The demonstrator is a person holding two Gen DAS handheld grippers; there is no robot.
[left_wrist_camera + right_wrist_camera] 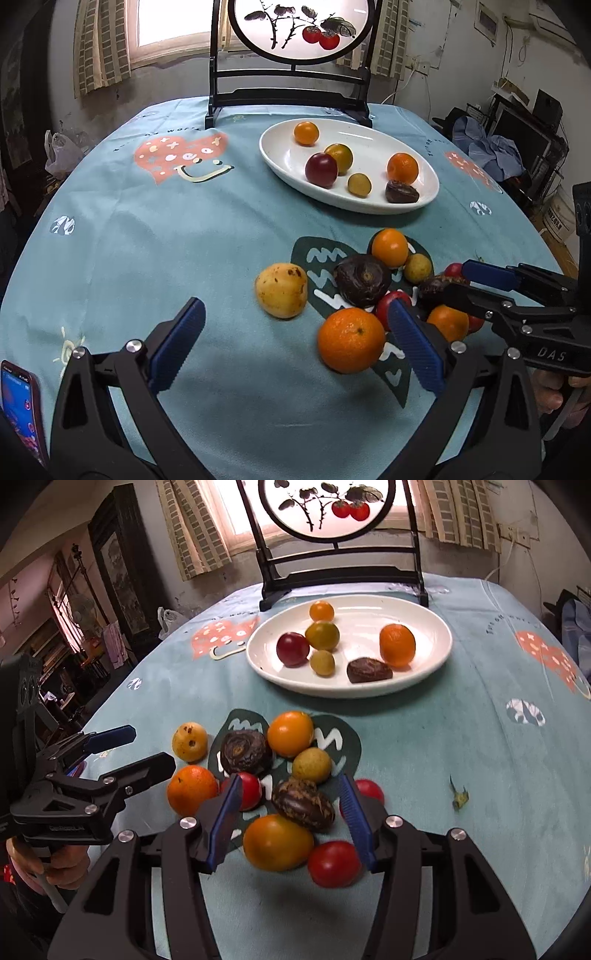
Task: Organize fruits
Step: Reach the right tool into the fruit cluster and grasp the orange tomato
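Six fruits already lie in the white plate (436, 635), while the rest sit clustered on the tablecloth (147, 240) nearer the person. The right gripper (291, 819) hangs spread wide, empty, around a mottled brown fruit (303, 804), so the step in hand looks like picking it. The left gripper (295, 339) also gapes empty near an orange (351, 341); next comes lowering, closing gently, then carrying to the plate.

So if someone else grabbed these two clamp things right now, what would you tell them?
Left gripper: open, empty, low over the table beside a big orange.
Right gripper: open, empty, its fingers either side of a dark mottled fruit, not closed on it.
Done: six fruits lie in the white plate.
Left: a loose pile on the blue tablecloth, including a yellow spotted fruit, needs moving to the plate.
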